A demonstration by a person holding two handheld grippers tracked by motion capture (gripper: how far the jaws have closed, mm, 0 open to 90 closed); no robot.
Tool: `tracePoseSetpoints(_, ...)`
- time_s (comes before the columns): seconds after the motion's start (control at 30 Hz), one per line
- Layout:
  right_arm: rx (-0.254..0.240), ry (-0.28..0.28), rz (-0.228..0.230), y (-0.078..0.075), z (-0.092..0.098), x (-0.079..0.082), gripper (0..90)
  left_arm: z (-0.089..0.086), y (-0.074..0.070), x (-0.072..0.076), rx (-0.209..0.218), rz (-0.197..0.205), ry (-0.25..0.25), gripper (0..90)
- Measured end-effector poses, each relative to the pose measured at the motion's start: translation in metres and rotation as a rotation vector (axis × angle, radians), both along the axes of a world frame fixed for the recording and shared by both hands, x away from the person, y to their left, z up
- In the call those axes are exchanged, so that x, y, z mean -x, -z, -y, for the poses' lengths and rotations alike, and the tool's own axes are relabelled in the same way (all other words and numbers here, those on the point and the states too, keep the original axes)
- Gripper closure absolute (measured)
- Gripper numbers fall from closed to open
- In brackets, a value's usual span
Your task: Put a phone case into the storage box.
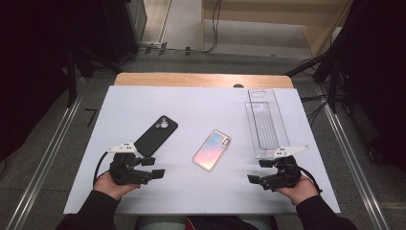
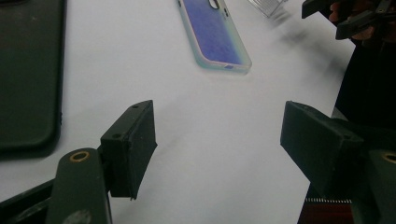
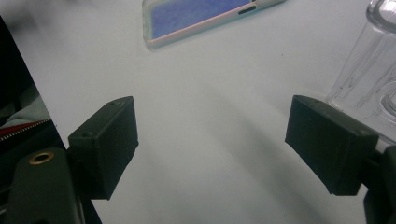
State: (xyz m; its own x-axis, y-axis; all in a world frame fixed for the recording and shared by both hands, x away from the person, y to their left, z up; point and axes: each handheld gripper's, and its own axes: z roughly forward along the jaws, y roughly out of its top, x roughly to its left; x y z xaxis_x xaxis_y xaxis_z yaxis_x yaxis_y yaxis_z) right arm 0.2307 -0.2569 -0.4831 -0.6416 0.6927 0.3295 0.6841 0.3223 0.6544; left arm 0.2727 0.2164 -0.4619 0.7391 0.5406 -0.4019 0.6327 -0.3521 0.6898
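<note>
both grippers, left [image 1: 154,167] and right [image 1: 256,171], rest wide open and empty at lower frame; black case [image 1: 156,135] centre-left, iridescent case [image 1: 212,149] mid-frame, tray [image 1: 265,122] upper right; likely next: reach for a case

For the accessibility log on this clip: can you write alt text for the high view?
Two hand-held grippers, left gripper and right gripper, rest open and empty near the front edge of a white table. Between them lie a black phone case and an iridescent phone case; a clear plastic tray sits just beyond the right gripper.
</note>
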Motion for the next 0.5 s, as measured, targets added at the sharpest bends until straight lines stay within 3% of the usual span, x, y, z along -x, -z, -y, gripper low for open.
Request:
tracePoseSetpoints(0.13, 0.003, 0.005, -0.002, 0.0001, 0.0, 0.0, 15.2, 0.0003, -0.0004, -0.0002, -0.005, 0.0, -0.01, 27.1)
tracePoseSetpoints(0.5, 0.011, 0.011, -0.003, 0.0009, 0.0004, -0.0005, 15.2, 0.0022, -0.0064, -0.0058, -0.021, -0.047, -0.046, 26.9)
